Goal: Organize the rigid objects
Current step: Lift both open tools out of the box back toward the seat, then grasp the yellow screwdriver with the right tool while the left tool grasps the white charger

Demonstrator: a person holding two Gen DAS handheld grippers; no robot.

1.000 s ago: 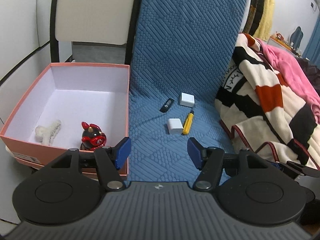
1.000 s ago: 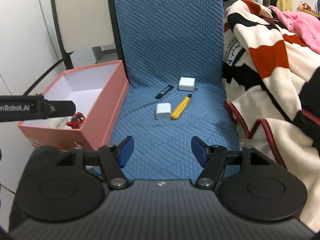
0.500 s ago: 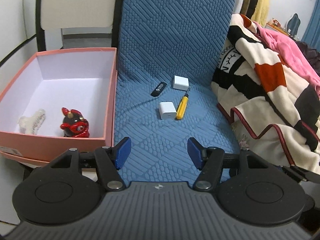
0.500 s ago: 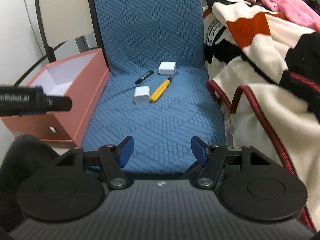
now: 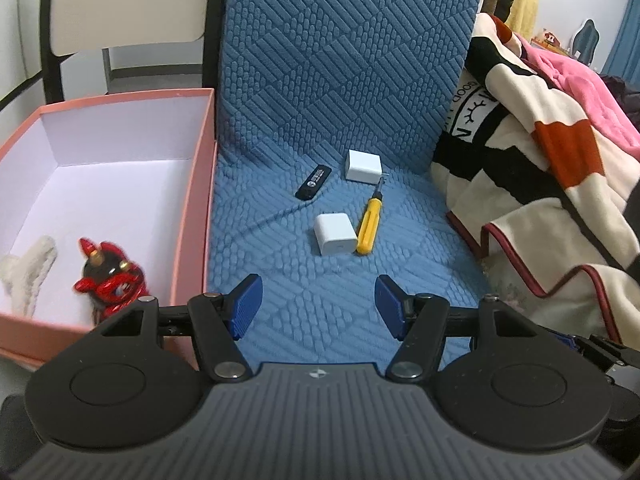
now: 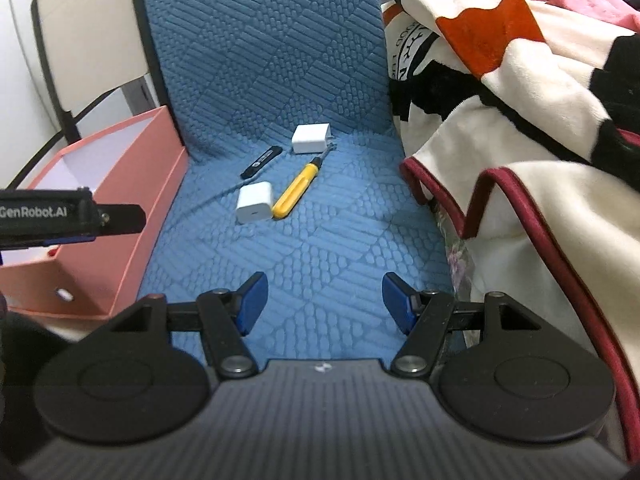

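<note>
On the blue quilted seat lie two white chargers, the nearer charger [image 5: 335, 234] [image 6: 254, 202] and the farther charger [image 5: 363, 165] [image 6: 310, 139], a yellow screwdriver [image 5: 369, 227] [image 6: 295, 190] and a black stick [image 5: 313, 182] [image 6: 261, 162]. Left of them stands a pink box [image 5: 191, 216] [image 6: 120, 216] holding a red and black figurine [image 5: 109, 280] and a white fuzzy piece [image 5: 28, 272]. My left gripper [image 5: 318, 306] and right gripper [image 6: 323, 304] both hover open and empty over the seat's front, short of the objects.
A striped blanket [image 5: 540, 184] [image 6: 520, 128] is heaped along the seat's right edge, with pink cloth [image 5: 576, 80] behind it. A cream chair back [image 5: 128, 0] rises behind the box. The left tool's body [image 6: 48, 218] juts in over the box in the right wrist view.
Both grippers have sunk and come closer to the seat; the objects look larger now. The box and small objects lie where they were. Neither gripper's opening has changed.
</note>
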